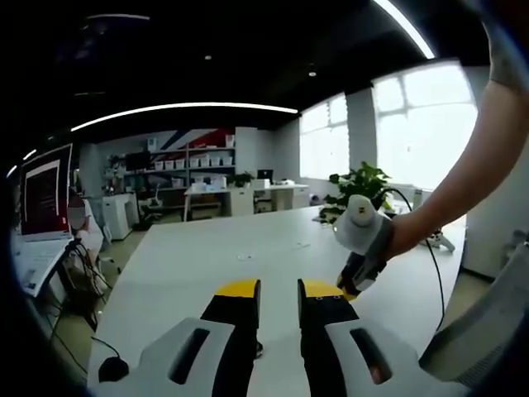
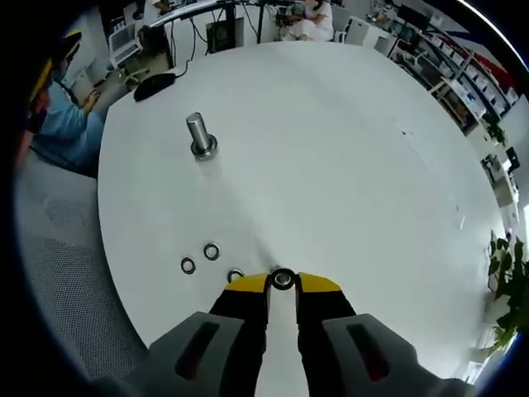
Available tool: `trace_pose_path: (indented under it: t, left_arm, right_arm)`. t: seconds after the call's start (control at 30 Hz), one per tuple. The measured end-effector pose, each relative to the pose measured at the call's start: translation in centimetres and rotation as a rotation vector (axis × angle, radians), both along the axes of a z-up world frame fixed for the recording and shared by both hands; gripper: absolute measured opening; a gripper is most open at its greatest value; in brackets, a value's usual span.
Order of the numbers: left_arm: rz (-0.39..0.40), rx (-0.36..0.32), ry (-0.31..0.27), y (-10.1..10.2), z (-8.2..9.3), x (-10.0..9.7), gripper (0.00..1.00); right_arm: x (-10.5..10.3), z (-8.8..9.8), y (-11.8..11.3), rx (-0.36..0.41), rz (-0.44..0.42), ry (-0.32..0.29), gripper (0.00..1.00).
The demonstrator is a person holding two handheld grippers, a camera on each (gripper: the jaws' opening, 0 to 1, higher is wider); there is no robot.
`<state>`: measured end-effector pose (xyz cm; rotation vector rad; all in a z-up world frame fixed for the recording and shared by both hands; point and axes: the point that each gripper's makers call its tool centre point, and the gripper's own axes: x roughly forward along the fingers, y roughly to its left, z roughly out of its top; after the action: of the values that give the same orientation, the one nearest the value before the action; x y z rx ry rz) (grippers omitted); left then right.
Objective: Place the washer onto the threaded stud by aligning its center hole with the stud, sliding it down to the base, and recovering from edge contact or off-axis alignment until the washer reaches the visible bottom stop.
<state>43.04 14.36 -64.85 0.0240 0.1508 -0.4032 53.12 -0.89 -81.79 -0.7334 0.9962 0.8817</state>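
looks like an open-plan office. big white table up front, more desks further back, shelves stacked with white boxes along the far wall, a monitor glowing off to one side, a leafy potted plant by tall bright windows, long ceiling strip lights.

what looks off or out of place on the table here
Nothing stands out. The stud stands upright on the white table, three loose washers lie flat near the edge, and the right gripper holds one washer at its jaw tips. No spill or damage shows.
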Motion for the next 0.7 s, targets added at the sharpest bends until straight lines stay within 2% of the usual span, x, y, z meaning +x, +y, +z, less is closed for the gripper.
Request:
trace_pose_path:
  t: [0.7]
  left_arm:
    - [0.014,-0.001,0.001,0.34,0.04,0.02,0.16]
  right_arm:
    - [-0.03,-0.41,-0.35,-0.003,-0.011,-0.004,0.16]
